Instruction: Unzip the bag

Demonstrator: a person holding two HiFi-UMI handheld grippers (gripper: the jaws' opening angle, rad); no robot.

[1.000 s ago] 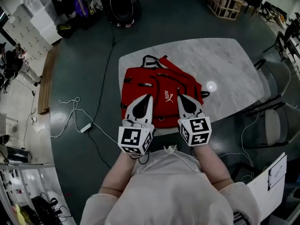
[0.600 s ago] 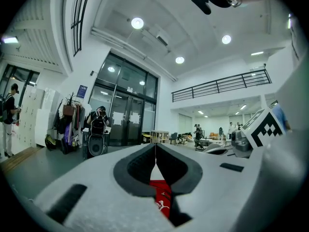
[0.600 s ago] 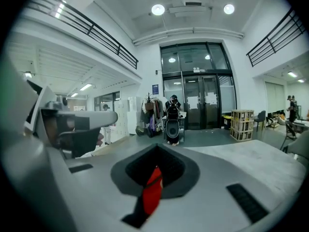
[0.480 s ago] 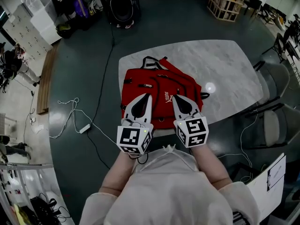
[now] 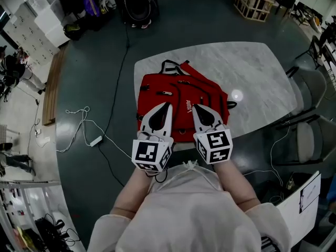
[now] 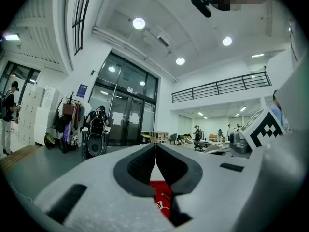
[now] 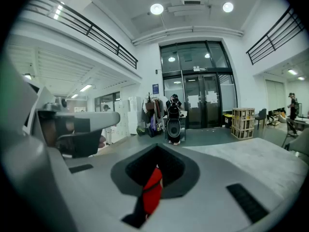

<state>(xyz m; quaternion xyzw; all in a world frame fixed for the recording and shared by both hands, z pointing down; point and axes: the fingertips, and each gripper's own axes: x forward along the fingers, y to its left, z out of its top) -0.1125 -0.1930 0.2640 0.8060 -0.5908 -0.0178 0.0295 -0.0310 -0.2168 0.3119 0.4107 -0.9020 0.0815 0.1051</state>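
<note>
A red backpack (image 5: 178, 101) with black straps and zips lies flat on the marble table (image 5: 252, 77), its near edge by the table's front. My left gripper (image 5: 169, 105) hovers over the bag's near left part with its jaws together and nothing between them. My right gripper (image 5: 193, 107) hovers over the bag's near middle, jaws likewise together and empty. In the left gripper view the jaws (image 6: 155, 146) meet at the tips and a strip of red bag (image 6: 161, 202) shows below them. In the right gripper view a sliver of red bag (image 7: 152, 190) shows behind the closed jaws (image 7: 157, 149).
A grey chair (image 5: 307, 85) stands at the table's right and another (image 5: 310, 140) nearer me. Cables (image 5: 84, 125) trail over the dark floor at left. A wooden crate (image 5: 254, 1) stands far right, and a clipboard (image 5: 304, 196) sits at lower right.
My right gripper has swung a little to the left, toward the left gripper. The left gripper and the bag have hardly moved.
</note>
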